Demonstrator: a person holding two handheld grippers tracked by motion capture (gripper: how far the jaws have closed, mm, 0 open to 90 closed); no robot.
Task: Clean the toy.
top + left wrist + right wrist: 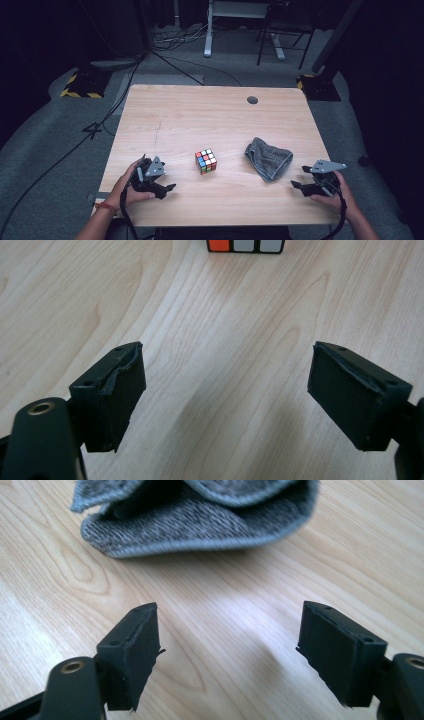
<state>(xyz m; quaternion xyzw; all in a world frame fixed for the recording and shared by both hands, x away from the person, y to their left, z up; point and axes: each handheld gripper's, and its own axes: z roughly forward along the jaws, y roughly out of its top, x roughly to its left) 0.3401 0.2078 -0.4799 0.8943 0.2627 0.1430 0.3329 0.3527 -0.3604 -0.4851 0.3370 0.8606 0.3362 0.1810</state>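
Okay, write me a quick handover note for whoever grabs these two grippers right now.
Left gripper: open, holding nothing, low over the table, aimed at the puzzle cube.
Right gripper: open, holding nothing, aimed at the grey cloth.
Cube sits near the table's middle; the crumpled cloth lies to its right, apart from it.
Done: nothing grasped yet.
Left: probably close in and grip the cube and the cloth.

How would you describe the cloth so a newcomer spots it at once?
Start at the wooden table and look to its near right part, ahead of the right tool. There lies the grey cloth, crumpled and soft with a pale hem. Its neighbour, the multicoloured puzzle cube, is hard and square.
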